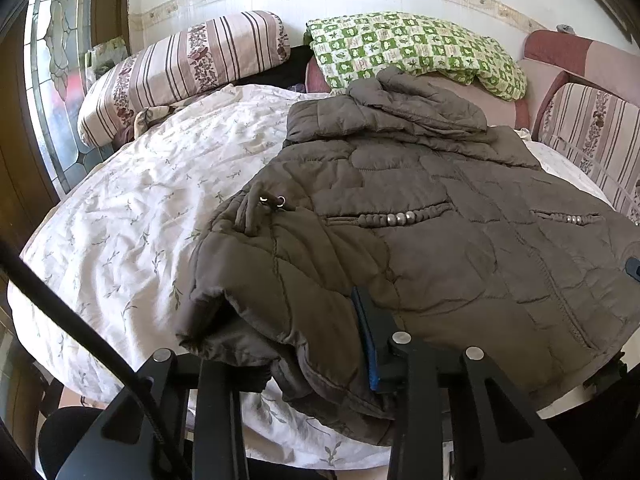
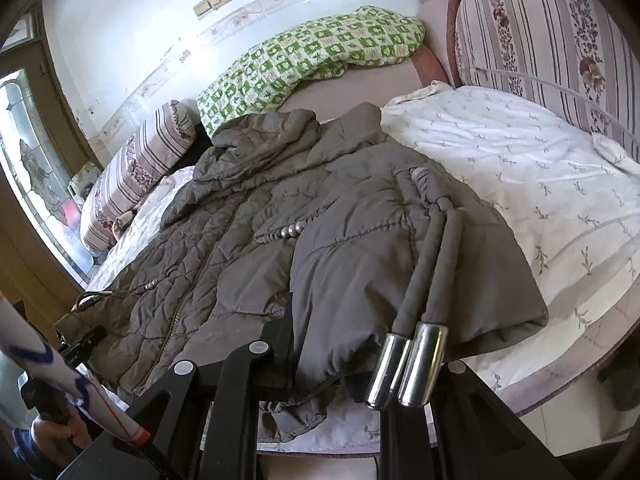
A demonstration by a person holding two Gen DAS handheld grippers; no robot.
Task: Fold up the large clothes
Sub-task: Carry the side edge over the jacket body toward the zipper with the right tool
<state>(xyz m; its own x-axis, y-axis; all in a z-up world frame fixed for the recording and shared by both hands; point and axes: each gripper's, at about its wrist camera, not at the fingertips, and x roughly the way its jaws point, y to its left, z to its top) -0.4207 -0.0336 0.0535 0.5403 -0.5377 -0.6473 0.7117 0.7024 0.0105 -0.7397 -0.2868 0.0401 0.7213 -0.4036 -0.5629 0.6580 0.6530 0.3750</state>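
A brown quilted jacket (image 1: 420, 208) lies front-up on the bed, hood towards the pillows. My left gripper (image 1: 296, 344) is shut on the jacket's near left hem corner. The cloth bunches between its jaws, its blue-padded finger (image 1: 370, 344) shows, and the other finger is under cloth. In the right wrist view the jacket (image 2: 248, 220) spreads to the left. My right gripper (image 2: 360, 344) is shut on the near right hem corner; one black finger (image 2: 280, 340) shows and cloth hides the other. Two drawstring cords with shiny metal ends (image 2: 408, 364) hang over that gripper.
A white floral sheet (image 1: 132, 216) covers the bed. Striped bolster pillows (image 1: 184, 68) and a green checked cover (image 1: 412, 48) lie at the head, with a striped cushion (image 2: 552, 40) on the right. A stained-glass door (image 1: 56, 80) stands left. A person's sleeve and hand (image 2: 52, 420) show low left.
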